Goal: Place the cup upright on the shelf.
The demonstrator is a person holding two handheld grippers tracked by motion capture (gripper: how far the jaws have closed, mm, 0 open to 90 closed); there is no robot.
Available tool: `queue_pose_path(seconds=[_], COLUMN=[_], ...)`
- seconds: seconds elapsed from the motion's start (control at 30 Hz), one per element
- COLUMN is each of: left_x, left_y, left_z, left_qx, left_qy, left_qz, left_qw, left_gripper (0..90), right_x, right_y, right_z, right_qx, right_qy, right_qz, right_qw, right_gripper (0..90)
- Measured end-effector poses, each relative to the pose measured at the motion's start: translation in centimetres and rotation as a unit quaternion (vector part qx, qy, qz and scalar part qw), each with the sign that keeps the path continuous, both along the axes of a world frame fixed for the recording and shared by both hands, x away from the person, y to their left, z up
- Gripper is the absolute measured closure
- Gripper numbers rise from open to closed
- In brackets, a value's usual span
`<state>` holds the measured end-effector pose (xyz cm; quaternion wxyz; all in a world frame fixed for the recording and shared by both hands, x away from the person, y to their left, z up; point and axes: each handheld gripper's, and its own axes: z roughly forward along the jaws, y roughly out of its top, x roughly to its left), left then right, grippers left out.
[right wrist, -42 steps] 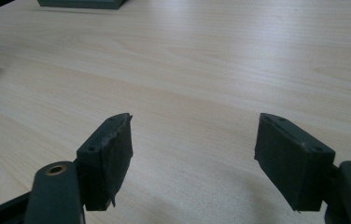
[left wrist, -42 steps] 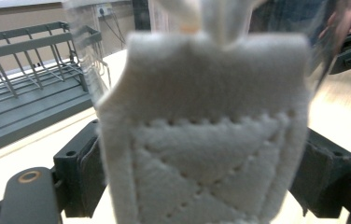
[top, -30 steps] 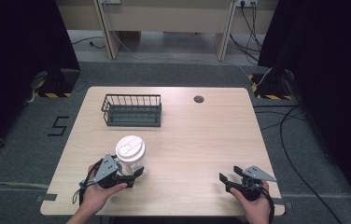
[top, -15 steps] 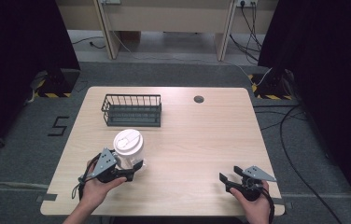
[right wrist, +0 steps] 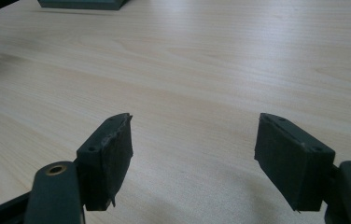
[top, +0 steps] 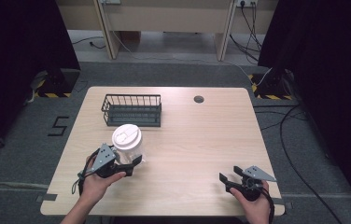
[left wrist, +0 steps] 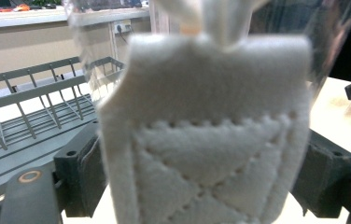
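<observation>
A clear plastic cup (top: 127, 140) with a white lid and a white quilted sleeve (left wrist: 206, 140) is held at the table's front left. My left gripper (top: 134, 161) is shut on it, with its jaws pressing the sleeve from both sides. Just beyond the cup stands a dark wire basket (top: 131, 109), which lies left of the cup in the left gripper view (left wrist: 24, 116). My right gripper (top: 227, 179) rests near the front right edge. Its jaws are wide apart over bare wood (right wrist: 197, 154), with nothing between them.
The light wooden table (top: 201, 135) has a round cable hole (top: 199, 99) at the back centre. The basket's base (right wrist: 80, 3) shows at the top edge of the right gripper view. Dark curtains and floor cables surround the table.
My left gripper has carried the cup a little away from the front edge, toward the basket. The right gripper has stayed put.
</observation>
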<state>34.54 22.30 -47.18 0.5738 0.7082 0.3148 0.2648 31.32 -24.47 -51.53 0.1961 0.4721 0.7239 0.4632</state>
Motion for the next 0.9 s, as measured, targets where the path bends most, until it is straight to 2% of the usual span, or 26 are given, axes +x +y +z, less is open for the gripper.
queue_pose_path(seconds=[0.9], left_x=[1.8], left_y=[0.5], left_z=[1.6], left_qx=[-0.008], left_qy=[-0.005], left_qz=[0.020], left_qw=[0.9997], left_gripper=[17.6], right_x=[0.0], right_y=[0.0], right_z=[0.0], right_qx=[0.001], right_qy=[0.001], right_qz=[-0.001], right_qw=[1.0000], right_gripper=[28.2])
